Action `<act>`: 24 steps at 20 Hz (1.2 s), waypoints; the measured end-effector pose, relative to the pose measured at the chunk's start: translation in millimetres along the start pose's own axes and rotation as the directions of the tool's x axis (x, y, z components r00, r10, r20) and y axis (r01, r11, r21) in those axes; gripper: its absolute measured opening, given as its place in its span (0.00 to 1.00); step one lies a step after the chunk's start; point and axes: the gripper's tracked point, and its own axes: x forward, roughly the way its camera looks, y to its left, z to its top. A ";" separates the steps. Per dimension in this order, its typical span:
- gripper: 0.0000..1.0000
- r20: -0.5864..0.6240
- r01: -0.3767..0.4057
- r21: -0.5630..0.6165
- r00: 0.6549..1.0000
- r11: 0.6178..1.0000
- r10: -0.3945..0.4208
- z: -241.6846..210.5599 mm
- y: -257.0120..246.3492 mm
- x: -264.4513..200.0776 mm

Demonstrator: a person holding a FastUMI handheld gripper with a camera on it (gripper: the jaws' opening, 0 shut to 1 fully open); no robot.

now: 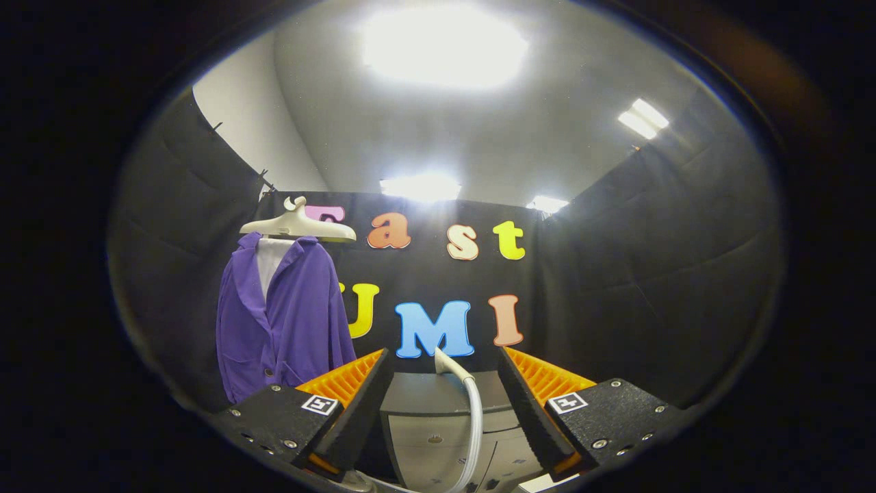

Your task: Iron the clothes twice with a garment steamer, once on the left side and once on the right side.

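The gripper [445, 400] stands released, jaws spread wide, touching nothing; the steamer hose [472, 418] rises between them, the purple jacket [284, 318] hanging far left.

One purple jacket [284, 318], one hanger [299, 224], one steamer hose [472, 418], one cabinet [424, 424], four ceiling lights [445, 44].

Purple jacket [284, 318]: hem cut off low, behind the left finger of the hand-held gripper [445, 404]; far sleeve hidden behind the front panel. Hanger [299, 224]: hook top too small to tell what it hangs on. White hose [472, 424] runs down between the spread fingers, lower end cut off; steamer head at its top mostly hidden, shape unclear. Grey cabinet [438, 411] between the fingers: sides hidden by them, base cut off.
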 end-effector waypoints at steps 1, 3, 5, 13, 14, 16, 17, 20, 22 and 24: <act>0.95 0.008 0.000 -0.009 1.000 1.000 0.001 6.3 -1.8 8.9; 0.95 0.011 -0.008 -0.012 1.000 1.000 0.008 11.5 -4.0 26.4; 0.95 0.003 -0.034 0.005 0.999 0.999 0.034 12.8 -4.3 49.6; 0.95 -0.097 -0.080 0.030 0.992 0.996 0.083 -13.0 -28.5 157.8; 0.95 -0.113 -0.092 0.037 0.989 0.995 0.096 -19.2 -29.6 170.3; 0.95 -0.140 -0.108 0.051 0.984 0.993 0.114 -30.4 -34.9 194.3; 0.95 -0.155 -0.112 0.060 0.981 0.992 0.120 -36.6 -38.4 205.8; 0.95 -0.216 -0.127 0.110 0.965 0.986 0.148 -58.8 -45.5 239.8; 0.95 -0.257 -0.134 0.150 0.952 0.980 0.169 -73.8 -49.3 261.1; 0.95 -0.289 -0.129 0.189 0.940 0.974 0.181 -87.4 -51.4 282.1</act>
